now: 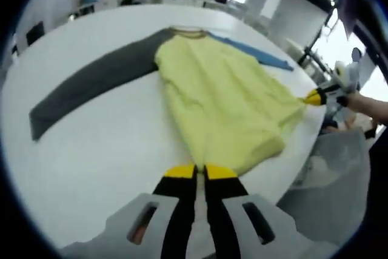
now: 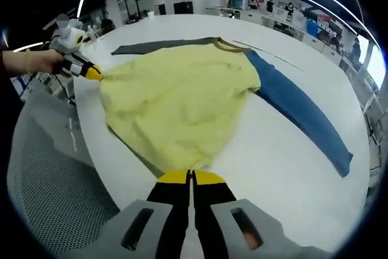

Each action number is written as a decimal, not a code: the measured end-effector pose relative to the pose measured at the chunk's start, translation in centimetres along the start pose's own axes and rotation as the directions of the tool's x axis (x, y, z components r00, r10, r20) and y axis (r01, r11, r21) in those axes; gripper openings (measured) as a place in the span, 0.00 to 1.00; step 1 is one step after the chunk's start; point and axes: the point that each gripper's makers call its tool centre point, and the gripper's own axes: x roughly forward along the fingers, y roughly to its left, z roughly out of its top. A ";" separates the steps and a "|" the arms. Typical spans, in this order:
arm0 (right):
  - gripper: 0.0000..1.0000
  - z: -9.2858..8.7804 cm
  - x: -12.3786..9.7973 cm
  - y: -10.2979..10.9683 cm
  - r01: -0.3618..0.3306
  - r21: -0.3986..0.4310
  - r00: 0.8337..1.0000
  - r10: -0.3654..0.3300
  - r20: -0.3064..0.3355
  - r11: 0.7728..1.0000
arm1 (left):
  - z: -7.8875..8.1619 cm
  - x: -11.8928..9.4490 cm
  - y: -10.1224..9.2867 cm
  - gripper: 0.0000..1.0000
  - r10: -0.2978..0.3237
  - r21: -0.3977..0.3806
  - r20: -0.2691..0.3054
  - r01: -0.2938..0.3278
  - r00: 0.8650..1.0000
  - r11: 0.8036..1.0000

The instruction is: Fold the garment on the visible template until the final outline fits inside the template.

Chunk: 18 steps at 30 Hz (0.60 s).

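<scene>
A long-sleeved shirt lies spread on a white worktop, its body pale yellow, one sleeve dark grey and the other sleeve blue, with a brownish collar at the far end. In the left gripper view the left gripper rises from the bottom with its yellow-tipped black jaws drawn together, pinching the near hem corner of the yellow body; the grey sleeve stretches out flat to the left across the worktop and the blue sleeve shows as a thin strip beyond the far shoulder. At the right edge of that view the right gripper, held in a person's hand, has its yellow tips closed on the other hem corner, where the cloth is pulled to a point over the worktop's edge. In the right gripper view the right gripper's own jaws stand closed at the bottom on the hem of the yellow body, the blue sleeve runs off flat to the right and the grey sleeve lies at the far side. The left gripper shows at the left of this view, in a hand, nipping the drawn-out hem corner. I cannot make out a template outline on the worktop. Grey mesh fabric hangs below the worktop's near edge.
</scene>
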 end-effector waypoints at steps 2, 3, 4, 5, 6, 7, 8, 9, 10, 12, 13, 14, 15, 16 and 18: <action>0.02 -0.1 -0.2 -0.1 0.003 0.001 1.000 -0.003 0.001 1.000 | 0.0 0.0 0.1 0.00 -0.002 0.000 -0.001 0.002 1.000 1.000; 0.02 -0.1 -0.4 -0.1 0.005 0.002 1.000 -0.005 0.002 1.000 | 0.0 -0.1 0.1 0.00 -0.002 0.000 -0.002 0.002 1.000 1.000; 0.02 -0.1 -0.5 -0.1 0.008 0.002 1.000 -0.008 0.002 1.000 | 0.0 -0.1 0.1 0.00 -0.003 0.001 -0.002 0.003 1.000 1.000; 0.02 -0.2 -0.6 -0.1 0.009 0.003 1.000 -0.009 0.003 1.000 | 0.0 -0.1 0.1 0.00 -0.003 0.002 -0.003 0.003 1.000 1.000; 0.02 -0.3 -0.7 -0.1 0.012 0.006 1.000 -0.012 0.003 1.000 | 0.0 -0.2 0.1 0.00 -0.002 0.004 -0.003 0.002 1.000 1.000; 0.02 -0.4 -0.7 -0.1 0.013 0.008 1.000 -0.013 0.003 1.000 | -0.1 -0.2 0.1 0.00 -0.002 0.005 -0.004 0.002 1.000 1.000; 0.02 -0.4 -0.8 -0.1 0.014 0.009 1.000 -0.014 0.002 1.000 | -0.2 -0.2 0.1 0.00 -0.002 0.005 -0.006 0.002 1.000 1.000; 0.02 -0.6 -0.8 -0.1 0.015 0.010 1.000 -0.015 0.001 1.000 | -0.3 -0.2 0.2 0.00 -0.002 0.004 -0.009 0.003 1.000 1.000; 0.02 -0.8 -0.9 -0.1 0.015 0.013 1.000 -0.015 -0.002 1.000 | -0.6 -0.2 0.1 0.00 -0.003 0.000 -0.014 0.003 1.000 1.000; 0.02 -1.0 -0.9 0.0 0.016 0.017 1.000 -0.016 -0.004 1.000 | -0.8 -0.2 0.2 0.00 -0.005 -0.005 -0.018 0.004 1.000 1.000; 0.02 -1.1 -1.0 0.1 0.016 0.020 1.000 -0.016 -0.006 1.000 | -0.9 -0.2 0.2 0.00 -0.005 -0.007 -0.020 0.005 1.000 1.000; 0.02 -1.2 -1.0 0.1 0.016 0.022 1.000 -0.016 -0.007 1.000 | -1.0 -0.2 0.2 0.00 -0.006 -0.009 -0.021 0.006 1.000 1.000; 0.02 -1.3 -1.0 0.2 0.016 0.025 1.000 -0.016 -0.009 1.000 | -1.1 -0.2 0.2 0.00 -0.007 -0.010 -0.022 0.007 1.000 1.000; 0.02 -1.4 -1.0 0.2 0.017 0.026 1.000 -0.016 -0.010 1.000 | -1.2 -0.2 0.2 0.00 -0.007 -0.011 -0.022 0.007 1.000 1.000; 0.02 -1.5 -1.1 0.3 0.017 0.028 1.000 -0.017 -0.010 0.999 | -1.3 -0.2 0.1 0.01 -0.009 -0.013 -0.026 0.009 1.000 1.000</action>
